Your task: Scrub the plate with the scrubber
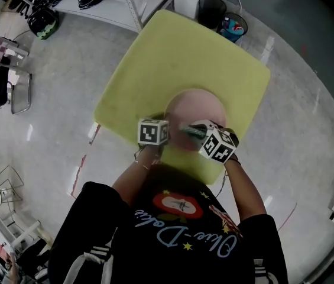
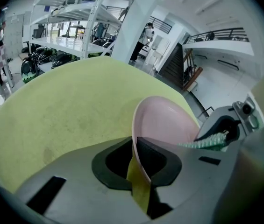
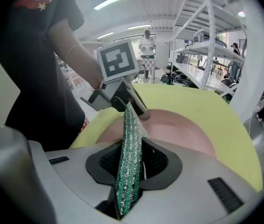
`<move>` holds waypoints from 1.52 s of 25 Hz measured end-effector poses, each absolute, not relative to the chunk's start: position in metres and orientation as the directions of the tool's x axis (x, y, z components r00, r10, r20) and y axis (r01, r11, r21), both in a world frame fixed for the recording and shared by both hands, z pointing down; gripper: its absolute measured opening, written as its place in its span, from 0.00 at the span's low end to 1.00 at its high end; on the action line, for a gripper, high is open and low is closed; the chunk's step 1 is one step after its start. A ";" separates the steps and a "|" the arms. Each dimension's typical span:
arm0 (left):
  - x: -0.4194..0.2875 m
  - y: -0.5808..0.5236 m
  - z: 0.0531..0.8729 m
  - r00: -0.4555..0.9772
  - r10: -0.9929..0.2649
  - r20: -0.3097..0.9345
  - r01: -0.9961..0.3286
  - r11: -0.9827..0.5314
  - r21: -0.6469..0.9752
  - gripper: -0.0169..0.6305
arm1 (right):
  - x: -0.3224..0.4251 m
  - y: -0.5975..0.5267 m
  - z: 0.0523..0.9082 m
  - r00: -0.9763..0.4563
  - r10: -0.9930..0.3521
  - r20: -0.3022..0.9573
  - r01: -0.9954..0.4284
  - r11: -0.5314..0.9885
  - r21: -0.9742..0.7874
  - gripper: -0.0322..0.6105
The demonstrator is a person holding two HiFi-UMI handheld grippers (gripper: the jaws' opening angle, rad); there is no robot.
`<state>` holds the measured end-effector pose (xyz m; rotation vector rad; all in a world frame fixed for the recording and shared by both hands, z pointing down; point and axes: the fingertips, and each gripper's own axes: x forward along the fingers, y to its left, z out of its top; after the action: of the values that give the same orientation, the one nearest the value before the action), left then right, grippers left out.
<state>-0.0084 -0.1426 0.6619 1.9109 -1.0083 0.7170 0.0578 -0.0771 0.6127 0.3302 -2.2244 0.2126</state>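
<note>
On the left, the left hand-held gripper (image 1: pixel 162 129), grey moulded plastic with a black-and-white marker cube, pinches the thin rim of the plate (image 1: pixel 193 108) between its dark pads, at about 8 o'clock on the plate in the head view. In the left gripper view that rim runs as a narrow pale edge straight between the jaws. The plate is round, shallow, smooth and pale pink, and it sits at the 6 o'clock side of the surface (image 1: pixel 178 58), a matte yellow-green square with rounded corners. To its right, at the plate's 5 o'clock, the right hand-held gripper (image 1: pixel 207 135) is clamped on the scrubber (image 1: pixel 191 130), a flat green woven mesh pad flecked with pale glinting threads. It stands on edge between the jaws, and its free end reaches over the plate's near rim towards the left hand-held gripper. Whether the mesh touches the plate cannot be told.
</note>
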 end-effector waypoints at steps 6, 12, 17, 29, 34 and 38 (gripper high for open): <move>-0.007 -0.141 0.666 0.512 -0.378 0.771 -0.854 -0.319 0.411 0.07 | 0.079 -0.127 0.617 -0.521 -0.273 0.809 -0.293 0.947 0.131 0.16; -0.007 -0.140 0.665 0.513 -0.374 0.772 -0.854 -0.306 0.419 0.07 | 0.089 -0.154 0.628 -0.462 -0.309 0.832 -0.238 0.946 0.219 0.15; -0.013 -0.138 0.662 0.514 -0.375 0.772 -0.854 -0.313 0.416 0.07 | 0.091 -0.161 0.636 -0.414 -0.310 0.856 -0.225 0.946 0.234 0.15; -0.013 -0.139 0.663 0.516 -0.372 0.772 -0.850 -0.330 0.410 0.07 | 0.108 -0.140 0.649 -0.354 -0.259 0.899 -0.299 0.942 0.154 0.15; -0.012 -0.139 0.665 0.508 -0.372 0.776 -0.854 -0.331 0.401 0.07 | 0.115 -0.124 0.652 -0.353 -0.229 0.907 -0.344 0.933 0.101 0.15; -0.013 -0.139 0.665 0.508 -0.374 0.776 -0.854 -0.334 0.398 0.07 | 0.116 -0.110 0.653 -0.347 -0.224 0.911 -0.373 0.924 0.085 0.16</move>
<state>-0.0129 -0.1387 0.6650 1.9195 -1.0107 0.7293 0.1156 -0.1100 0.6530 0.4335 -1.9431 0.1634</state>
